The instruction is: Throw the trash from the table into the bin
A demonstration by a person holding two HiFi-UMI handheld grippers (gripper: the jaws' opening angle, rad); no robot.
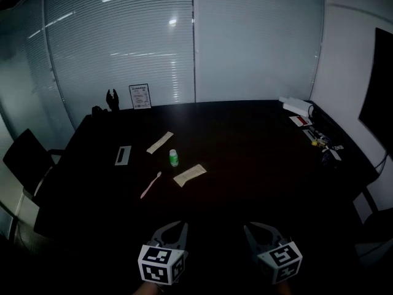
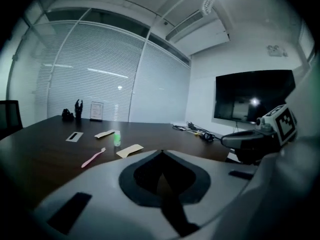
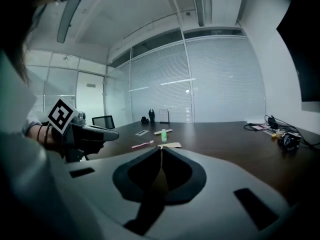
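On the dark table (image 1: 245, 158) lie two beige paper wrappers (image 1: 160, 142) (image 1: 190, 174), a small green bottle (image 1: 174, 158), a pink toothbrush-like stick (image 1: 150, 184) and a flat grey-white strip (image 1: 123, 155). Both grippers are held over the near table edge, well short of these things and pointing toward them. My left gripper (image 1: 181, 225) is shut with nothing in it; its tips meet in the left gripper view (image 2: 161, 152). The right gripper (image 1: 248, 227) is likewise shut and empty (image 3: 161, 148). The wrapper (image 2: 129, 150), bottle (image 2: 117, 138) and stick (image 2: 93, 157) lie ahead of the left jaws.
A framed sign (image 1: 140, 96) and a dark figurine (image 1: 112, 99) stand at the table's far edge. Cables and small items (image 1: 319, 141) and a white box (image 1: 296, 105) line the right side. A black chair (image 1: 27, 158) stands at left. A wall screen (image 2: 252, 96) hangs at right. No bin shows.
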